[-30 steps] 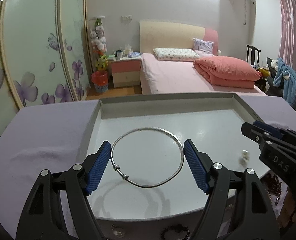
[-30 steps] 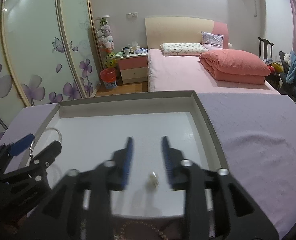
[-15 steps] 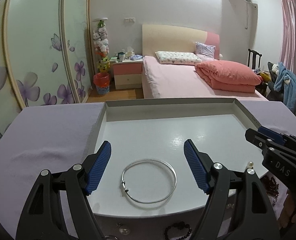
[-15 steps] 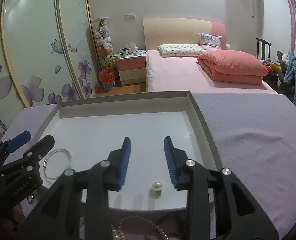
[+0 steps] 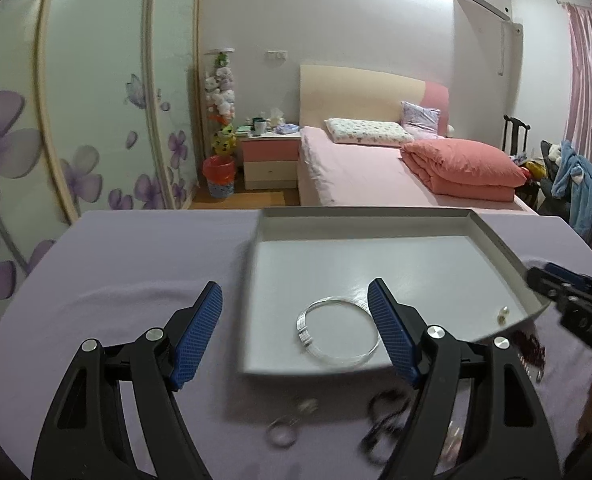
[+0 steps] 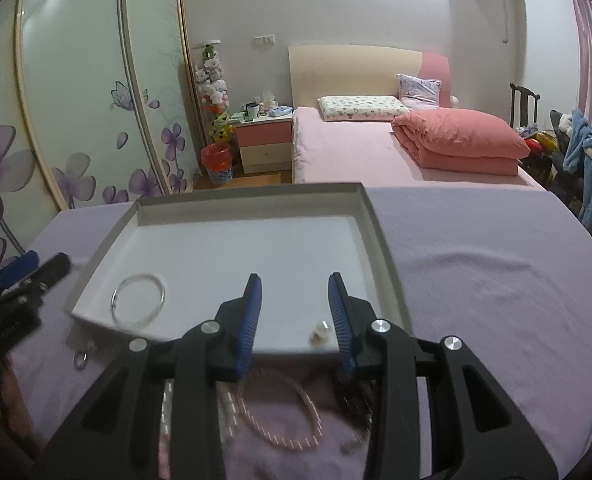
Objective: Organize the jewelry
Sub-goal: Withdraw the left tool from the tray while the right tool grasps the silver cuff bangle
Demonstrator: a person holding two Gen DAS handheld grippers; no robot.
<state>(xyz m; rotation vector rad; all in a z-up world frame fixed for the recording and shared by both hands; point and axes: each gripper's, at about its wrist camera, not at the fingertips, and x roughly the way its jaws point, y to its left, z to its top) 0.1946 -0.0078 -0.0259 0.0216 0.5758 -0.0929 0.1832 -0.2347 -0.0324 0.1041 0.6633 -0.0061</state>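
Lavender cloth covers the counter (image 5: pixel 128 256), and on it sits a shallow white tray (image 5: pixel 376 220) with raised grey walls. Inside the tray, near its front left corner, a thin silver bangle (image 5: pixel 338 334) lies flat; in the right wrist view the same bangle (image 6: pixel 138 298) sits apart from a small pearl earring (image 6: pixel 320 333) resting near the tray's front right edge. The pearl earring (image 5: pixel 503 313) also shows in the left wrist view, close to the right wall.

In front of the tray, on the cloth, lie more pieces: a small ring (image 5: pixel 282 436), a dark cord-like piece (image 5: pixel 384 420) too blurred to name, a dark red beaded strand (image 5: pixel 530 350), and a pale pink bead necklace (image 6: pixel 276 412) looped beneath the right tool.

Hovering above the tray's front left corner, the left gripper (image 5: pixel 296 334) has its blue-padded fingers (image 5: pixel 198 334) spread wide, holding nothing. Above the front edge, the right gripper (image 6: pixel 296 316) has its fingers (image 6: pixel 250 318) parted and empty, the pearl just inside the right one.

Behind stand a bed (image 6: pixel 356 152) with a folded pink quilt (image 6: pixel 460 140) and a flower-printed wardrobe (image 6: pixel 76 120).
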